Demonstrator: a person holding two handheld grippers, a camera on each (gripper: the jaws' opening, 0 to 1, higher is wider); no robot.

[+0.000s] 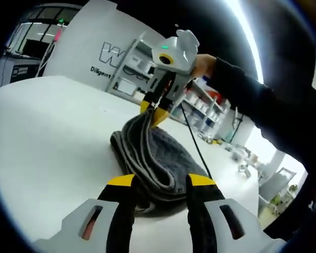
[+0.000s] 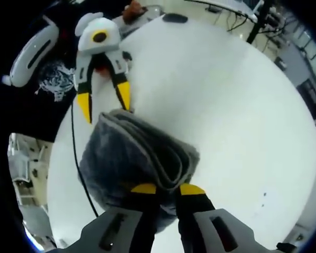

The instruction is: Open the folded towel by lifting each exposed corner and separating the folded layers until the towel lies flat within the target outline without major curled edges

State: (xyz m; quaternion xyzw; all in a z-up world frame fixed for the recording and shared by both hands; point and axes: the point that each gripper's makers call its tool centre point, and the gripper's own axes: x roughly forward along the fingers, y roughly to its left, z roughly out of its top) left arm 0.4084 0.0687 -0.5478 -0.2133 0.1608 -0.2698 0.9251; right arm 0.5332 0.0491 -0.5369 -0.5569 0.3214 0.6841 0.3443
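A dark grey folded towel (image 1: 166, 155) lies on the white table (image 1: 52, 132), its layered edges showing as stacked folds. In the left gripper view my left gripper (image 1: 160, 182) stands open at the towel's near end, one jaw on each side of it. At the far end my right gripper (image 1: 154, 112) is shut on the towel's edge and holds that end raised off the table. In the right gripper view the towel (image 2: 121, 158) bulges up from between the jaws of the right gripper (image 2: 168, 188). Beyond it the left gripper (image 2: 104, 103) is open, just past the towel's far edge.
A black cable (image 1: 196, 142) hangs from the right gripper down past the towel, and it shows again as the cable (image 2: 76, 163) along the table's edge. A person's dark sleeve (image 1: 253, 100) reaches in from the right. Shelving (image 1: 129, 79) stands behind the table (image 2: 226, 95).
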